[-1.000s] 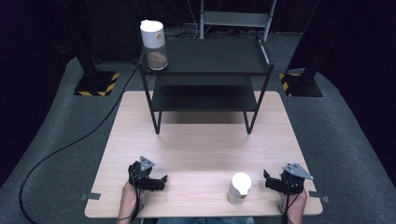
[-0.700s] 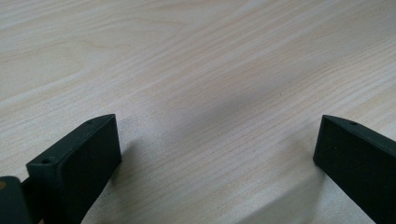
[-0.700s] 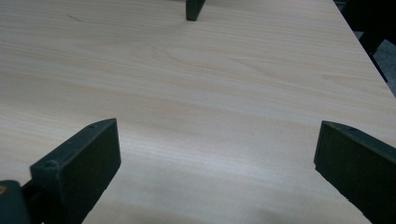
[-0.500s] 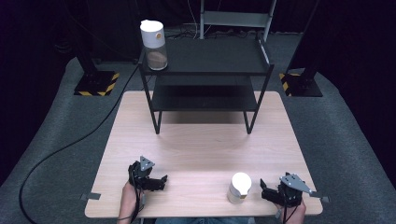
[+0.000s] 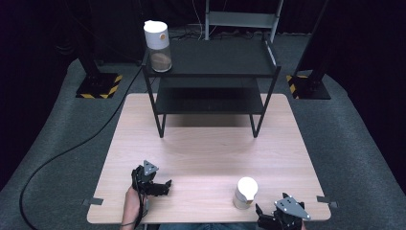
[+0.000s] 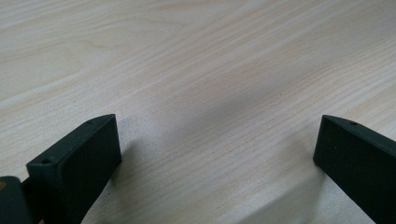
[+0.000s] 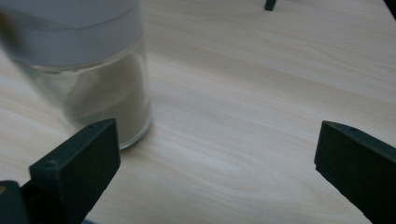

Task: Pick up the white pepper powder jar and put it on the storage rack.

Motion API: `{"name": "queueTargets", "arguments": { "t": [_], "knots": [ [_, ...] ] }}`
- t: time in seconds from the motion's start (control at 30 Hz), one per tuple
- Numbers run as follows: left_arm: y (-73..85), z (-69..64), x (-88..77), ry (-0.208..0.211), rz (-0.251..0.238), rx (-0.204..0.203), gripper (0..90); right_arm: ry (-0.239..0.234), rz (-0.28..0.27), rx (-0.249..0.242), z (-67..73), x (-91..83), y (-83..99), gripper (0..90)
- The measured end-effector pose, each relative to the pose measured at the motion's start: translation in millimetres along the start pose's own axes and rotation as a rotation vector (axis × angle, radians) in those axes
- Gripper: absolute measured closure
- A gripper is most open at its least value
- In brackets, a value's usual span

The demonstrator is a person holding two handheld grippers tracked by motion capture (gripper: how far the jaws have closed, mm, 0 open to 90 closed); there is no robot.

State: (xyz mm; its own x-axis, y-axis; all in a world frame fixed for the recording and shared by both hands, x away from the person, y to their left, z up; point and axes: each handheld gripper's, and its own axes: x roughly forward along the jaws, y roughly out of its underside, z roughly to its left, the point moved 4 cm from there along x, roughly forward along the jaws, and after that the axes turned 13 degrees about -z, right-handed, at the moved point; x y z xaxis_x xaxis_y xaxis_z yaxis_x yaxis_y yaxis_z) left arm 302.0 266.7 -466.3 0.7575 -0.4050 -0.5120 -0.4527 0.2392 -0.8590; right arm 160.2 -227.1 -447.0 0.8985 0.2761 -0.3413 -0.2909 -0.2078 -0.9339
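Right gripper view: jar (image 7: 88, 70) at upper left of frame, clear glass body, white lid, brownish powder inside; it stands just beyond the left jaw, not between the jaws. Right gripper (image 7: 215, 158) open wide, empty. Left gripper (image 6: 217, 154) open over bare table (image 6: 196, 60). Judgement: glass is rigid, smooth, breakable, moderately heavy; grip the body below the lid.

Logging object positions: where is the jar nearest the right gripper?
In the high view, the jar stands upright near the table's front edge, right of centre, just left of the right gripper.
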Motion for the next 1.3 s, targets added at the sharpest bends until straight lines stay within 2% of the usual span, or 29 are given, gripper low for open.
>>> {"name": "queueTargets", "arguments": {
  "t": [0.23,0.37,0.8,0.9,1.03,1.1,1.23,1.3],
  "knots": [
    [0.0,0.0,0.0,0.000,0.000,0.000,0.1,-0.078,0.051,-0.028,6.8,11.1,-5.1,0.0],
    [0.0,0.0,0.0,0.000,0.000,0.000,0.1,-0.118,0.055,-0.033,10.9,17.0,-6.4,0.0],
    [0.0,0.0,0.0,0.000,0.000,0.001,0.1,-0.174,-0.005,-0.002,17.4,40.5,-7.1,0.0],
    [0.4,-0.4,0.0,-0.001,-0.003,-0.002,0.2,-0.180,-0.028,0.000,16.6,44.7,-4.6,0.0],
    [0.4,-0.3,0.0,-0.001,-0.003,-0.002,0.3,-0.190,-0.080,0.025,13.4,47.3,2.6,0.0],
    [0.4,-0.3,0.0,-0.001,-0.003,-0.002,0.3,-0.187,-0.098,0.025,14.2,48.4,6.5,6.2],
    [0.4,-0.4,-0.1,-0.001,-0.003,-0.002,0.4,-0.235,-0.132,0.040,10.4,49.6,13.7,21.8],
    [0.4,-0.4,-0.1,-0.001,-0.003,-0.001,0.4,-0.244,-0.150,0.038,12.1,49.1,16.4,29.3]
  ]
}}
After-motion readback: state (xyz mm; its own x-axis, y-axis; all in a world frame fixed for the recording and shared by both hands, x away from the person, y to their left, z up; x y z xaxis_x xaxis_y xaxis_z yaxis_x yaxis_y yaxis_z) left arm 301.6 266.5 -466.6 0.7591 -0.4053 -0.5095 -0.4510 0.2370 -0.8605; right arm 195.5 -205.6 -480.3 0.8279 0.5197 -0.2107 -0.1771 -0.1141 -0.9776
